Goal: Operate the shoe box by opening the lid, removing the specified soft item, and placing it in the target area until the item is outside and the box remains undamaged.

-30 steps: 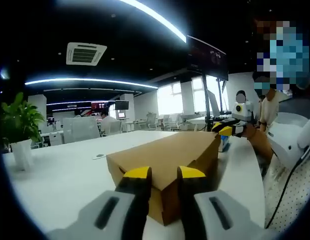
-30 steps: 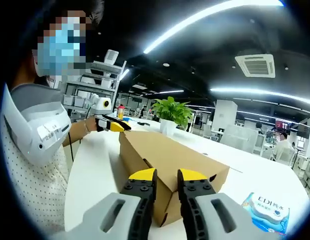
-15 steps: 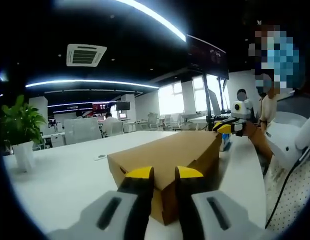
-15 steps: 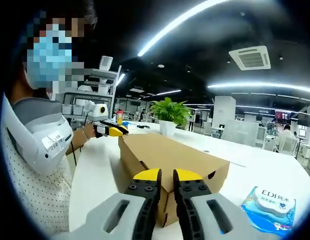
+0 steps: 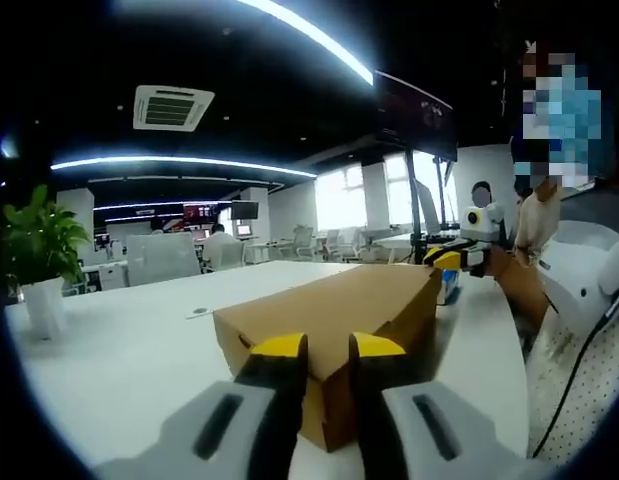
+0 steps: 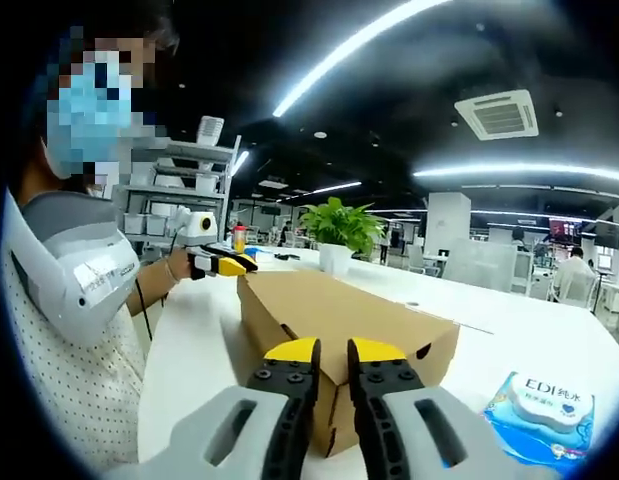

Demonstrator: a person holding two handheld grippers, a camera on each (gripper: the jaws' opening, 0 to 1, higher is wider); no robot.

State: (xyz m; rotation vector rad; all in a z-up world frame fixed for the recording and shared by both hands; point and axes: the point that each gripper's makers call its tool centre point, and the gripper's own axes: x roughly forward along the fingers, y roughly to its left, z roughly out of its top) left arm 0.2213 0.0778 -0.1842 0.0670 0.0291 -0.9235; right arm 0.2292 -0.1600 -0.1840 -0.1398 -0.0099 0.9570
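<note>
In the left gripper view, the left hand-held gripper is sitting with its two yellow-tipped jaws set narrow, a slim gap between them, and the near corner of the cardboard shoe box is lying directly ahead of the tips. Whether the tips are touching the cardboard cannot be told. The box is resting on the white worktop with its lid lying flat and closed. Beyond the far end of the box, to the right of this gripper, the right hand-held gripper is hovering at the box's opposite corner. Farther left, a potted plant is standing on the worktop, well apart from the box.

In the right gripper view, the right hand-held gripper is showing the same narrow jaw setting, nothing visibly clamped, with the box's near corner just ahead of the tips. To the right of this gripper, a blue tissue pack is lying on the worktop near the box. At the box's far end, the left hand-held gripper is appearing beside the person's sleeve.
</note>
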